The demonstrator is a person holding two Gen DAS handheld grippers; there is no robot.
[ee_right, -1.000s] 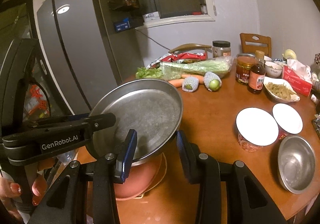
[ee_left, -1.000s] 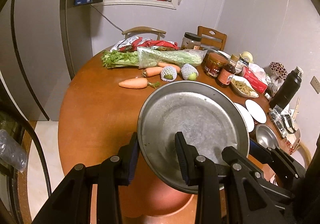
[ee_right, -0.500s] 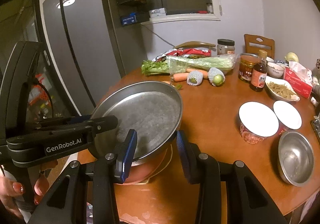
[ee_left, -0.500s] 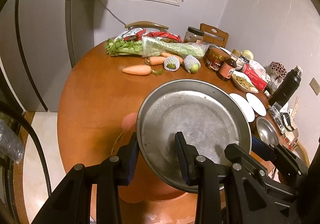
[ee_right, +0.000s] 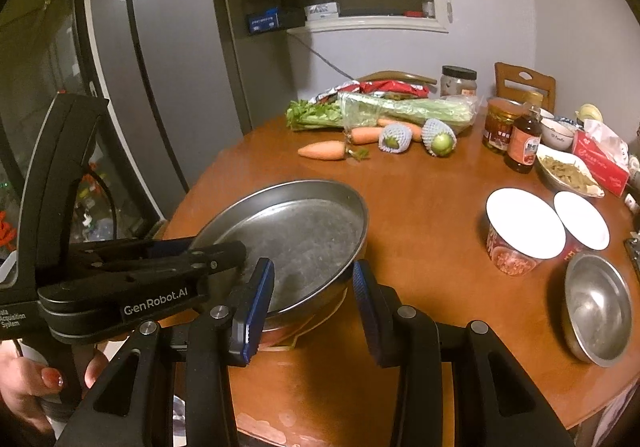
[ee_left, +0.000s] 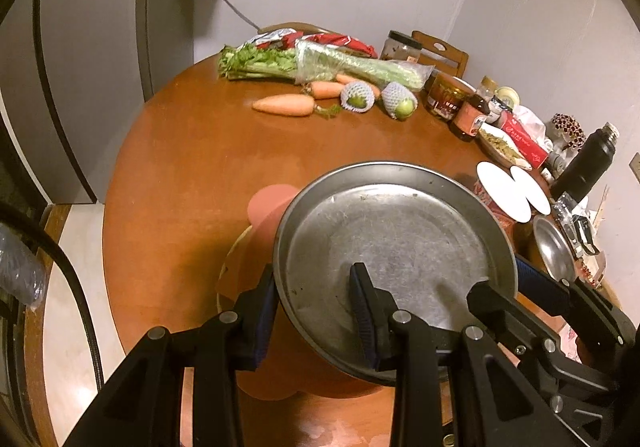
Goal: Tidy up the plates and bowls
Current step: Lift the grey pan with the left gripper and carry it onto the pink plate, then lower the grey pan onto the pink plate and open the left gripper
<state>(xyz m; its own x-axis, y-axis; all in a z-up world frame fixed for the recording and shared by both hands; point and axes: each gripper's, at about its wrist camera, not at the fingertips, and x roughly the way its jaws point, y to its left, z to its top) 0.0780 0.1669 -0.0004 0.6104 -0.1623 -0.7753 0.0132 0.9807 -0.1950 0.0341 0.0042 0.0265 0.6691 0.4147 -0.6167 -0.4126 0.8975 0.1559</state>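
Evidently both claws on steel pan (ee_left: 394, 243)

my round wooden desk (ee_right: 420, 207) carries a pink bowl (ee_left: 268, 207) on a pale plate (ee_left: 232, 267) at its near edge. at the far side lie bagged celery (ee_right: 400, 109), three carrots, the nearest one (ee_right: 322, 150) apart from the rest, and two net-wrapped green fruits (ee_right: 440, 137). to my right stand jars, a sauce bottle (ee_right: 523, 145), a dish of food (ee_right: 568, 173), two white-lidded cups (ee_right: 524, 223) and a steel bowl (ee_right: 598, 307).
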